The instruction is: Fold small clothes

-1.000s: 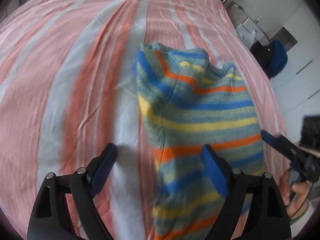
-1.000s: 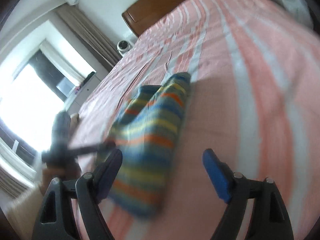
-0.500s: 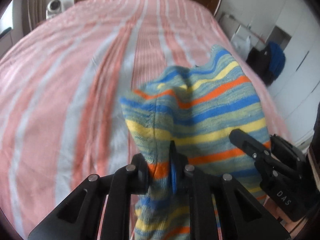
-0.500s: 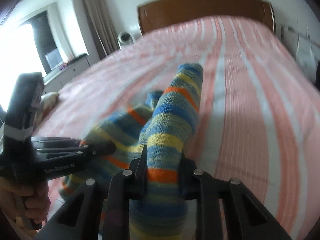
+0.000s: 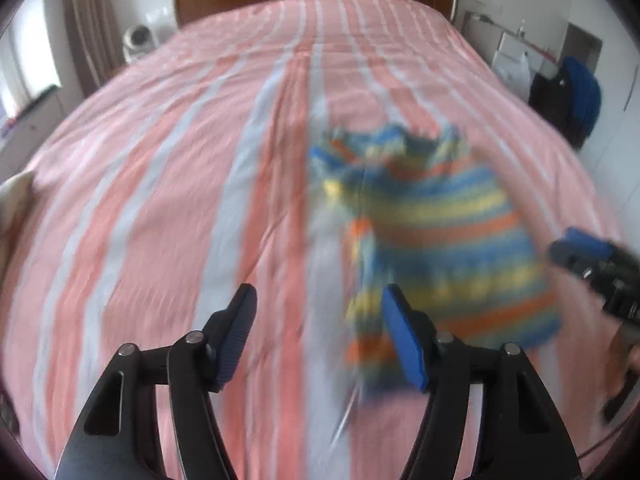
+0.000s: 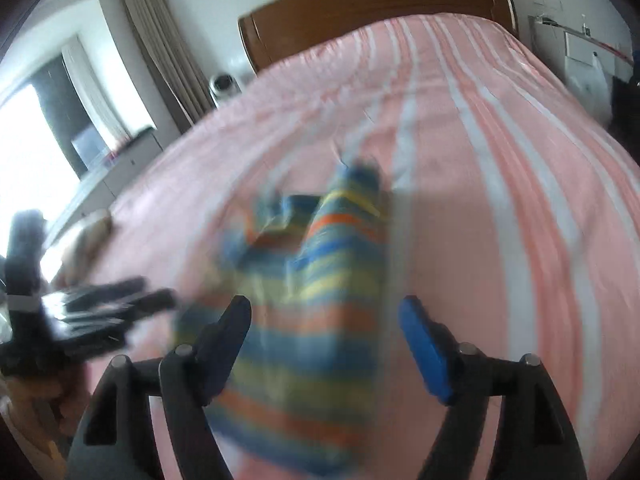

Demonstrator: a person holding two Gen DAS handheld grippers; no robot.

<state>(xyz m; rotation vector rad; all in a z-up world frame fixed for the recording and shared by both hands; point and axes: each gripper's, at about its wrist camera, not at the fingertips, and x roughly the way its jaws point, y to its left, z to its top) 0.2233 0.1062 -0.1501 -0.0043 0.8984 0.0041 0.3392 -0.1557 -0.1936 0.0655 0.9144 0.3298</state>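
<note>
Blue rubber pads line both claws, and both claws stand spread. In the left wrist view the left claw (image 5: 320, 332) fills the lower middle of the frame; its jaws have just been opening, and nothing sits between the pads but bedsheet. The blurred, striped knitted garment in blue, yellow, orange and grey-green (image 5: 436, 240) lies just past its right-hand finger, right of centre. In the right wrist view the right claw (image 6: 324, 344) has likewise just been opening; the garment (image 6: 312, 320) runs up between its fingers at lower centre, but neither pad presses on it, so it looks released, not pinched.

Beyond the garment stretches the pink-and-white striped bedsheet (image 5: 160, 200), covering the bed up to the brown wooden headboard (image 6: 372, 4) at the top of the frame.

Judging from this, the fold has just been laid and the risk now is undoing it. The knit looks thick and springy, so the upper layer may slide or flop open once it is left free. A finger leaving close to the cloth could snag the loose weave and drag an edge askew. The far end, at upper centre of the garment, looks bunched and uneven, which could leave a lopsided bundle if the next crease is made without smoothing. Heavy blur hides how well the edges line up.
</note>
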